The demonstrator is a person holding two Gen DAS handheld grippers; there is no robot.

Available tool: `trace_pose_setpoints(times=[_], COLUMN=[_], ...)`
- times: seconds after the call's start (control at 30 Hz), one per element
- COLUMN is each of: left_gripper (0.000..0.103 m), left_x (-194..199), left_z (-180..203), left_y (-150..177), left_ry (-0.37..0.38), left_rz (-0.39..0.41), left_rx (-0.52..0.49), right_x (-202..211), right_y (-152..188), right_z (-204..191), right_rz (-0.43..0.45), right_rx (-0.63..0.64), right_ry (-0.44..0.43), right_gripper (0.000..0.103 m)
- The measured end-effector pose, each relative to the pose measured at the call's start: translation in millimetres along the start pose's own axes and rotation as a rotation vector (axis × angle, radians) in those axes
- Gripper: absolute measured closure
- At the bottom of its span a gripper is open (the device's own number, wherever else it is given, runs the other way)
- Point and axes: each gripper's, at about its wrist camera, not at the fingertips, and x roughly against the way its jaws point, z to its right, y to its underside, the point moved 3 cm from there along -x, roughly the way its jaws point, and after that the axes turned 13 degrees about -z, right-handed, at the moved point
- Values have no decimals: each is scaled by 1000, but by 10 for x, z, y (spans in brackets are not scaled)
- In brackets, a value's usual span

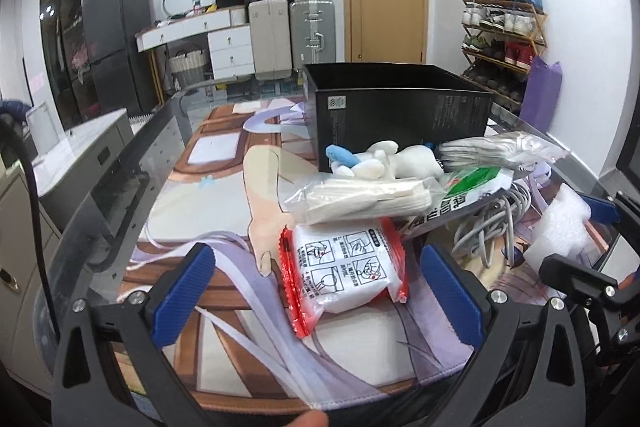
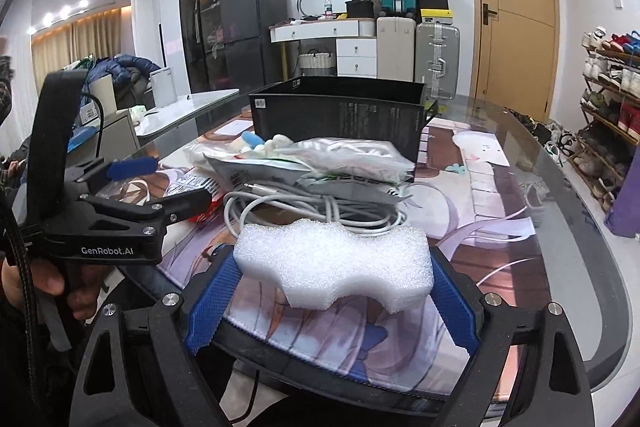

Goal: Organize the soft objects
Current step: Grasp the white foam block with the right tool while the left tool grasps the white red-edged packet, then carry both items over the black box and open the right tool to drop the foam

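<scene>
The table carries a black box at 12 o'clock. The right tool grips the white foam block. The left tool is released, straddling a red-edged packet at 6 o'clock.

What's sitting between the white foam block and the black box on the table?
In the right wrist view, a coiled grey cable lies just behind the foam block, then a pile of plastic bags up against the black box.
</scene>
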Motion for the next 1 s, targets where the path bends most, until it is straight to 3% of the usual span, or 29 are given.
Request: trace_pose_setpoints(times=[0.13, 0.17, 0.33, 0.63, 1.0], left_gripper=[26, 37, 56, 57, 57], left_x=[-47, -36, 64, 196, 399], left_z=[-6, 2, 18, -122, -380], left_y=[22, 31, 58, 169, 188], left_ry=[60, 73, 103, 110, 89], left_rz=[-29, -24, -6, -11, 38], left_rx=[-8, -15, -33, -16, 54], right_x=[8, 11, 30, 70, 165], right_y=[-5, -6, -6, -17, -55], right_z=[11, 11, 1, 0, 34], right_rz=[3, 3, 10, 26, 59], right_rx=[-5, -4, -2, -2, -9], right_ry=[0, -2, -2, 2, 24], right_gripper=[12, 12, 12, 12, 12])
